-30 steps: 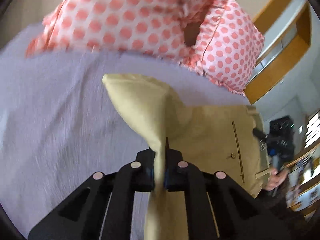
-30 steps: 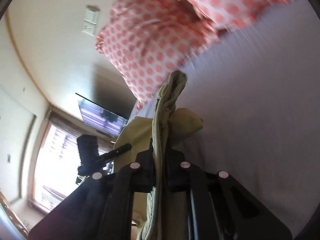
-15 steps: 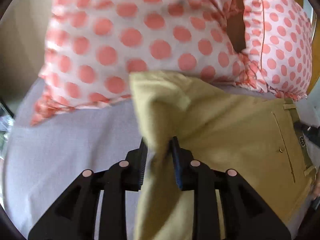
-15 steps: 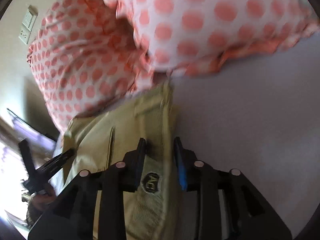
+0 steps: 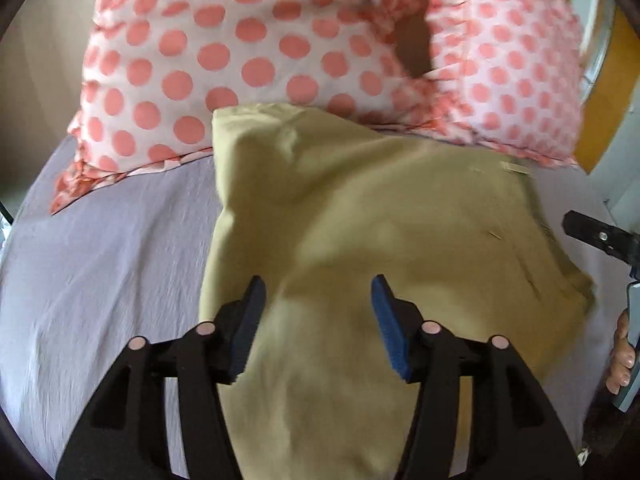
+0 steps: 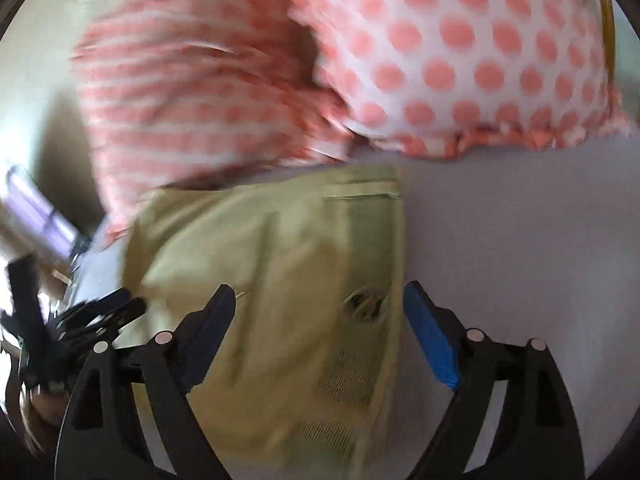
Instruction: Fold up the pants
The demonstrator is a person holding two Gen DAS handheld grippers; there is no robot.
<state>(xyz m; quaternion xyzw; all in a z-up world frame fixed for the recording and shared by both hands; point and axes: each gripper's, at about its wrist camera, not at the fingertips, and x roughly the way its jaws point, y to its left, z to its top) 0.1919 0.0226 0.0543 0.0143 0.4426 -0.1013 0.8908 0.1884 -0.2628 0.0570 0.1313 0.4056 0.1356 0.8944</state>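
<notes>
The khaki pants (image 5: 360, 220) lie spread on a lilac bed sheet (image 5: 100, 260), their far edge against the dotted pillows. My left gripper (image 5: 318, 286) is open just above the cloth, holding nothing. In the right wrist view the pants (image 6: 280, 260) lie flat with the waistband and a round label (image 6: 366, 302) showing. My right gripper (image 6: 318, 294) is open wide above them, empty. The right wrist view is blurred.
Two white pillows with coral dots (image 5: 248, 52) (image 6: 480, 52) lie at the head of the bed. The other gripper and a hand (image 5: 618, 344) show at the right edge of the left wrist view. The sheet (image 6: 520, 232) lies to the right of the pants.
Both grippers were shut on bunched pants and carried them toward the pillows. Both have now opened and the pants lie spread on the sheet.
</notes>
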